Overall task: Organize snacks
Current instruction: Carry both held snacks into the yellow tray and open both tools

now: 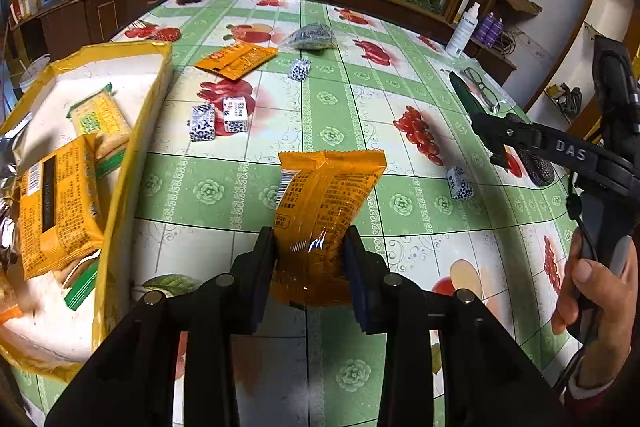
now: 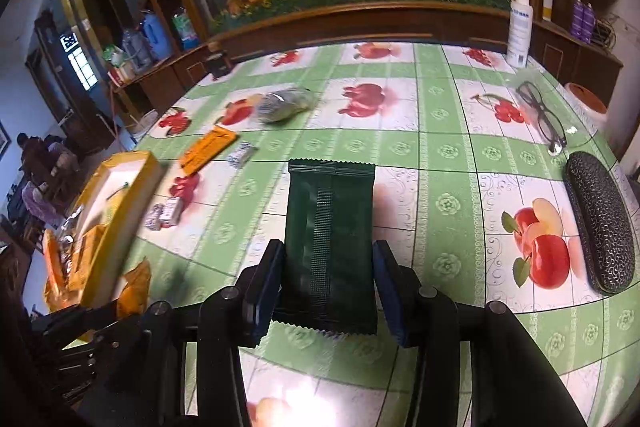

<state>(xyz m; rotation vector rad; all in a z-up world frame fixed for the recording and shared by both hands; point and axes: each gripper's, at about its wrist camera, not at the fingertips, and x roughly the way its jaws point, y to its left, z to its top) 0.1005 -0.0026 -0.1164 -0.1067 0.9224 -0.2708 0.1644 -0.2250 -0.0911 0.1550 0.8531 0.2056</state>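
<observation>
My left gripper (image 1: 309,255) is shut on an orange snack packet (image 1: 326,211), held above the table just right of the yellow box (image 1: 132,163). The box holds an orange packet (image 1: 56,207) and a yellow-green cracker pack (image 1: 102,125). My right gripper (image 2: 329,275) is shut on a dark green snack packet (image 2: 330,243) above the table; it shows in the left wrist view (image 1: 486,131) at the right. Loose on the table lie another orange packet (image 1: 236,60), small black-and-white candies (image 1: 202,122) and a grey bag (image 1: 312,37).
The table has a green fruit-print cloth (image 2: 440,155). Glasses (image 2: 540,111), a black patterned glasses case (image 2: 600,223) and a white spray bottle (image 2: 520,27) are at the right. A wooden cabinet with a flower mural stands behind the table.
</observation>
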